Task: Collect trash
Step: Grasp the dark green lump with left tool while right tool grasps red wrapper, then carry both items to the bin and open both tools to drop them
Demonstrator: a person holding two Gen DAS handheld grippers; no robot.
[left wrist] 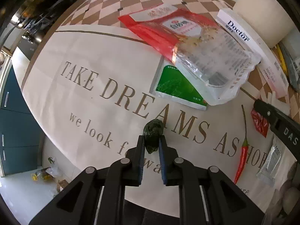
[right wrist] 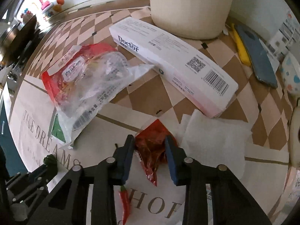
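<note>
With the left gripper (left wrist: pixel 152 144) clenched on a dark green wad (left wrist: pixel 152 131) mid-worktop (left wrist: pixel 75 60), the right gripper (right wrist: pixel 150 157) straddles a red wrapper (right wrist: pixel 152 148) beside it, seemingly gripping; next comes lifting both away.

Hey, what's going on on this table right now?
A person is clearing trash off a printed tablecloth with a handheld gripper in each hand. The left gripper has its jaws shut on a small dark green crumpled wad. The right gripper has its jaws around a crumpled red wrapper, pressing on its sides. A clear and red plastic bag, a green packet, a white Doctor box and a red chili lie on the table.
</note>
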